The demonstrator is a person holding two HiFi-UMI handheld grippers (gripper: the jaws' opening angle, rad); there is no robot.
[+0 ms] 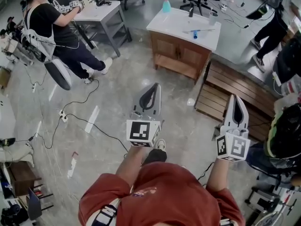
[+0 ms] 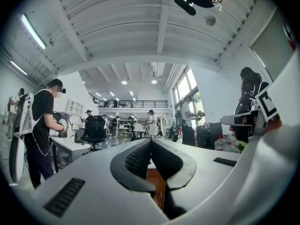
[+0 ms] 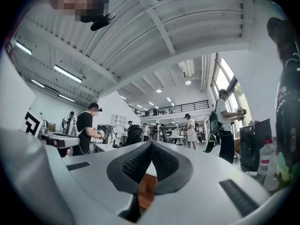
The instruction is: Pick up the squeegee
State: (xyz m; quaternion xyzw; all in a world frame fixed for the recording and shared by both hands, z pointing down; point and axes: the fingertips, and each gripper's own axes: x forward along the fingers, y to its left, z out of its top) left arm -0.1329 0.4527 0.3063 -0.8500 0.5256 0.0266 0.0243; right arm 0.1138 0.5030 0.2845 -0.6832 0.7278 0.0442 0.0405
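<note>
The squeegee [image 1: 195, 32], pale with a blue handle, lies on the white top of a wooden cabinet [image 1: 175, 24] far ahead in the head view. Both grippers are held out level over the floor, well short of the cabinet. My left gripper [image 1: 153, 86] [image 2: 151, 140] has its jaws together with nothing between the pads. My right gripper [image 1: 234, 98] [image 3: 151, 144] is shut and empty too. The squeegee shows in neither gripper view; only a strip of the cabinet's wood shows through the gap under the pads.
A blue spray bottle [image 1: 166, 4] and a cup [image 1: 213, 18] also stand on the cabinet top. A wooden pallet [image 1: 235, 91] lies right of it. A person [image 1: 51, 22] works at a grey table [image 1: 101, 11] at the far left; cables [image 1: 80, 121] cross the floor.
</note>
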